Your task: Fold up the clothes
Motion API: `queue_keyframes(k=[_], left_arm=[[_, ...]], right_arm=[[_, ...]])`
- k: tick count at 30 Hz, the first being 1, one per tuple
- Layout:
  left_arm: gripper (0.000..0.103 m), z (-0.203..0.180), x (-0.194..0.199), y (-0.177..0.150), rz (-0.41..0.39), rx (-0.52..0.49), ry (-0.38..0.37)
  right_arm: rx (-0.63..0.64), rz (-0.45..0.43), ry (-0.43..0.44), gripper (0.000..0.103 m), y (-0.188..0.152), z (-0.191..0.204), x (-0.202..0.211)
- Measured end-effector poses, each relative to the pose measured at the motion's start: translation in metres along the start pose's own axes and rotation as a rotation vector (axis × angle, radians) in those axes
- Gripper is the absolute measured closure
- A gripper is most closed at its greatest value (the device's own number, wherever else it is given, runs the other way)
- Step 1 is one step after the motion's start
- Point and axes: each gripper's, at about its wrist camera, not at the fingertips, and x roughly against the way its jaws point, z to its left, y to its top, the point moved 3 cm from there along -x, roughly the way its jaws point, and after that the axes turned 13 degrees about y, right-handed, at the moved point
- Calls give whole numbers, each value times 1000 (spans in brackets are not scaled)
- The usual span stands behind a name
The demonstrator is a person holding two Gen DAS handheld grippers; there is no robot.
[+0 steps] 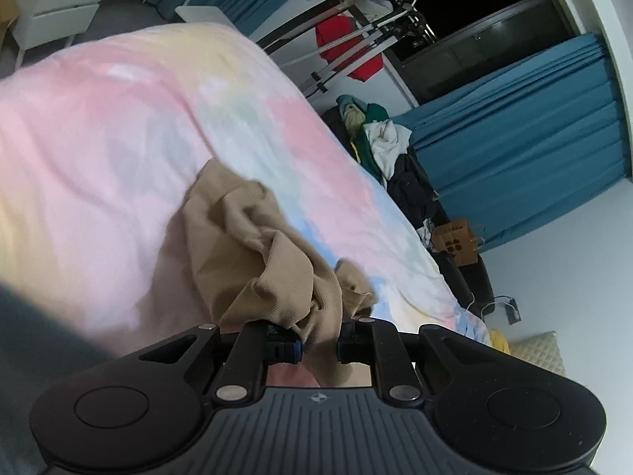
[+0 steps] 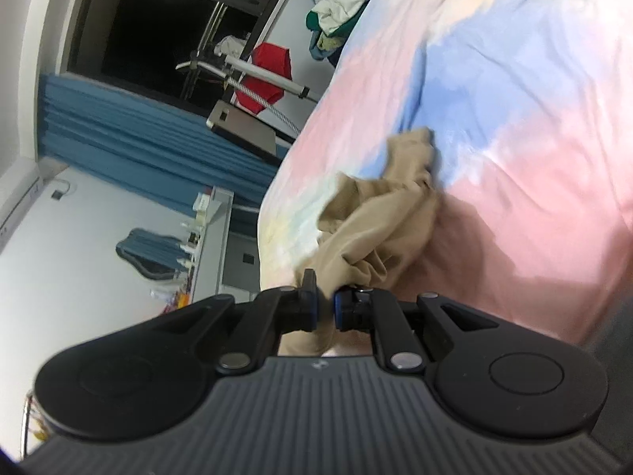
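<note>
- A bed point(image 1: 118, 126) under a pastel tie-dye cover of pink, blue and pale yellow fills most of both my wrist views; the fabric reads soft and blurred in places.
- Blue curtains point(image 1: 534, 150) hang along the wall beyond the bed in my left view, beside a dark window point(image 1: 455, 8).
- A drying rack point(image 1: 356, 39) stands near that window with a red garment point(image 1: 348, 47) hung on it; my right view shows the same red piece point(image 2: 269, 75).
- A heap of mixed clothes point(image 1: 379, 142), green, white and dark, sits just past the bed's far edge, with a cardboard box point(image 1: 455, 241) on the floor near it.
- The tan garment point(image 1: 253, 253), ribbed and crumpled, lies bunched on the bed cover and runs up into both of my tools; from the right wrist it point(image 2: 379, 221) lies on the pink and blue patches of the cover.
- My left gripper point(image 1: 319, 346) pinches a fold of the tan garment, the cloth filling the narrow gap between its blue-tipped fingers.
- My right gripper point(image 2: 325, 310) is likewise pressed onto the tan garment, its fingers nearly together with cloth trapped between them and hanging below.
- A white desk point(image 2: 209, 237) with small bottles shows left of the bed in my right view.
</note>
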Motion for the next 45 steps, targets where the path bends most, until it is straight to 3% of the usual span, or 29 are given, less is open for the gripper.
queue_keyframes(k=[8,15,18,23,25,26,27,28,29,30,31,32,34,36,37,39,41,45], left_arm=[[87,-43,-99,69,16,28,59],[81,-24,-210,97,63,-54,95],[81,-17,-239,99,92,-81,108],[81,-24,-247,100,64,-157,124],[77,-29,-243,98,41,-203,130],[76,-32,-240,96,29,-228,128],[68,-34,-234,94,15,-262,114],[52,-39,-229,92,-6,-305,90],[45,-46,-224,89,-29,-349,64],[31,-52,-219,86,-61,-401,48],[19,-58,-214,82,-96,-456,34],[17,-64,-210,77,-143,-518,43],[16,-74,-206,68,-228,-642,82],[16,-74,-215,64,-218,-676,112],[16,-73,-220,63,-209,-687,126],[17,-70,-232,61,-185,-701,160],[17,-68,-243,59,-171,-729,194],[17,-68,-252,47,-194,-818,237]], right_arm=[[-178,-33,-49,90,56,-27,-79],[-233,15,-132,90,88,-101,-156],[-223,46,-135,90,93,-125,-171],[-69,127,-135,89,96,-115,-182],[-8,159,-113,81,96,-105,-182],[19,168,-94,68,96,-100,-181],[51,171,-65,49,94,-93,-179],[91,174,-33,40,91,-84,-177],[136,176,-9,29,88,-75,-175],[195,172,5,27,85,-66,-173],[265,163,15,27,82,-56,-171],[341,151,16,27,79,-47,-170],[516,125,0,28,73,-29,-169],[657,119,-15,37,66,-20,-172],[692,131,-40,40,65,-20,-176],[731,165,-111,61,62,-27,-188],[742,204,-193,64,59,-40,-202],[766,246,-267,65,48,-54,-218]])
